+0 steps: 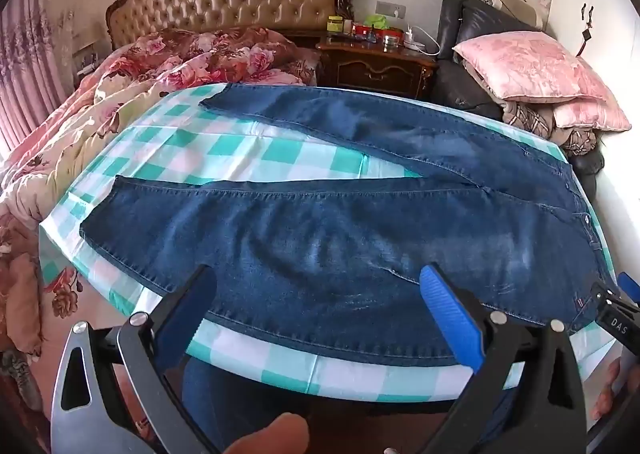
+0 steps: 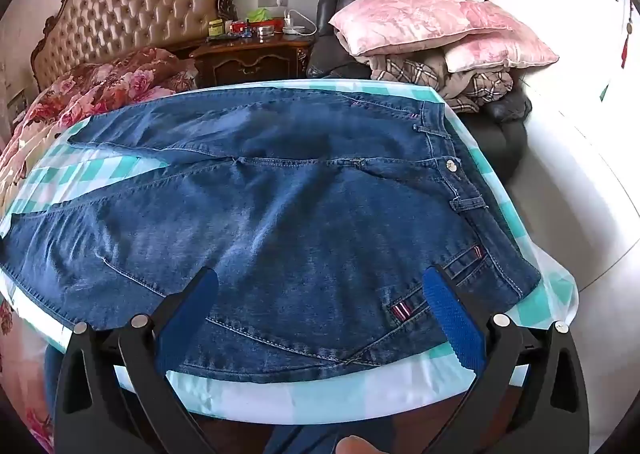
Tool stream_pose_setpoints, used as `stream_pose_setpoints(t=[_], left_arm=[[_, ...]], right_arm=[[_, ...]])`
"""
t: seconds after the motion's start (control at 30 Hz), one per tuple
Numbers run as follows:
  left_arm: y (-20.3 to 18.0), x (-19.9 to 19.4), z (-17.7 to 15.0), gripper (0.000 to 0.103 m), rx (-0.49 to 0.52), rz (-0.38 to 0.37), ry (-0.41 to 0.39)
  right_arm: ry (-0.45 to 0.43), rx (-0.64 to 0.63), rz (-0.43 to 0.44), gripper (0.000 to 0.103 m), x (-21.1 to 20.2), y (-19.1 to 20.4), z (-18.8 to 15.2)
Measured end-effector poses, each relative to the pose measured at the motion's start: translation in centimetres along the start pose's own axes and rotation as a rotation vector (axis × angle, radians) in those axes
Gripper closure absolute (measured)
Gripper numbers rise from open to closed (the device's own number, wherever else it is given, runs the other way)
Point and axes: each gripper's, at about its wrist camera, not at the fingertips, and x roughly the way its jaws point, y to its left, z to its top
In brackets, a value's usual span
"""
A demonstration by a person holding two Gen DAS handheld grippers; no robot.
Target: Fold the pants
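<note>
A: Item one, the pants?

B: Pants (image 1: 320, 238), blue denim, spread flat on the table (image 1: 240, 146) over its green-and-white checked cloth (image 2: 100, 170). Waistband (image 2: 452, 158) toward the right edge, both legs running to the left edge and splayed apart, with cloth showing between them. Near leg lies along the near edge. Not yet folded, by my reading.

A: Item two, your jaws?

B: Left gripper (image 1: 320, 294): jaws spread wide, holding nothing, hovering over the near leg around mid-thigh. Right gripper (image 2: 320, 294): jaws also released and empty, over the hip and pocket area near the near right corner. I cannot tell whether any pad touches the denim.

A: Item three, hazards?

B: First, the cloth is thin and loose; a pinch taken too deep at the near seam would likely catch it with the denim and drag it along in the fold. Second, denim is stiff and heavy; a shallow bite on a single layer could slip out mid-lift. Third, my two grips sit on the same leg; lifted unevenly, it would land skewed on the far leg, seams not matching. Fourth, the near leg sits close to the near edge, so a pull toward me could slide the whole garment off.
</note>
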Motion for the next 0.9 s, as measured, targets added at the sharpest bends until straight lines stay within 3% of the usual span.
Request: stream_pose_setpoints(t=[0.17,0.4,0.9], left_arm=[[-1.2,0.7,0.3,0.001,0.048,0.037,0.040],[-1.1,0.5,-0.3,0.001,0.028,-0.001,-0.003],[-0.6,0.3,-0.4,0.001,0.009,-0.015,-0.004]], right_arm=[[0.002,0.008,0.020,0.004,-0.2,-0.2,-0.2],[0.013,-0.003,0.001,0.004,-0.3,-0.5,0.2],[0.008,-0.019,-0.017,0.004,-0.3,0.4,0.3]])
